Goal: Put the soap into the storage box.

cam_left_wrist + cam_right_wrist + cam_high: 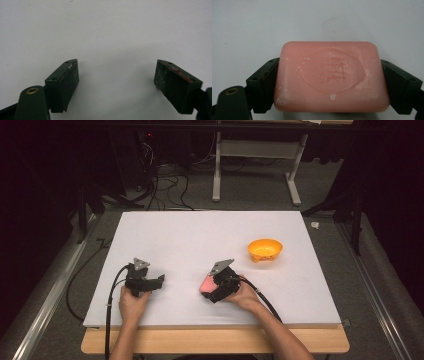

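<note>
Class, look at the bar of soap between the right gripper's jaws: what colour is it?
The soap is pink, with an embossed seal on its face; the right gripper view shows it best.

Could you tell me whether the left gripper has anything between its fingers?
No, the left gripper stands open with bare white table between its fingers.

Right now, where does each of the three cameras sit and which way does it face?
High view: above the person's side, facing forward and down on the white table and orange bowl; forearms, hands, left gripper and right gripper show.
Left gripper view: rides the left gripper, looking along its open black fingers at bare table.
Right gripper view: rides the right gripper; its fingers flank the pink soap bar.
Shared: the soap bar also shows in the high view, at the right gripper.
</note>
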A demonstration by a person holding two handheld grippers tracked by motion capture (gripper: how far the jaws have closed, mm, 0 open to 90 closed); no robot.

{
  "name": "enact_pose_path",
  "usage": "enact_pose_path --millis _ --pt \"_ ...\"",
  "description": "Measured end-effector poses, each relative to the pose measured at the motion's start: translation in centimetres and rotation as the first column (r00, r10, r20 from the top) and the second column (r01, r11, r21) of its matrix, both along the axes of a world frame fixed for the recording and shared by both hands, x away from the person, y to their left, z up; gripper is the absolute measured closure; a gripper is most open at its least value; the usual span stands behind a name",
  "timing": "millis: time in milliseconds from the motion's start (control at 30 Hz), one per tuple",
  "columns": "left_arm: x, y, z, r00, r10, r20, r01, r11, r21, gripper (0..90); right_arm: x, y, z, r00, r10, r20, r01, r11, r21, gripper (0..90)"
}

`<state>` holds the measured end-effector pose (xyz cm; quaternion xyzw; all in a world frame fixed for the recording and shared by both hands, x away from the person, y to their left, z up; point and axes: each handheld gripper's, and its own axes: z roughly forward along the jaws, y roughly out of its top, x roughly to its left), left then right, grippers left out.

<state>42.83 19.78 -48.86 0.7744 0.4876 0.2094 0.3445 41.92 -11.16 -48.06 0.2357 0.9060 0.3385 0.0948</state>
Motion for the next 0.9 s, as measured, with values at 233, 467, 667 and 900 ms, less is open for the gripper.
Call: enact_pose_path --millis 233,467,667,900 --pt "0.0 0.0 0.0 1.0000 0.000 0.000 0.000 1.0000 0.000 20.4 -0.3 -0.1 0.4 1.0000 -0.006 0.006 0.006 1.0000 0.007 13.6" --pt "0.0 0.0 0.0 1.0000 0.000 0.000 0.000 1.0000 0.000 20.4 -0.5 -0.8 1.3 0.9998 -0.020 0.005 0.020 0.9984 0.052 13.6" --pt "0.0 0.0 0.0 1.0000 0.000 0.000 0.000 1.0000 0.001 20.4 -0.6 -1.5 1.8 0.9989 -0.046 0.007 0.046 0.9968 0.066 13.6" --pt "0.0 0.0 0.0 1.0000 0.000 0.000 0.000 1.0000 0.001 20.4 -0.9 -2.2 2.2 0.9976 -0.069 0.008 0.068 0.9944 0.080 13.6"
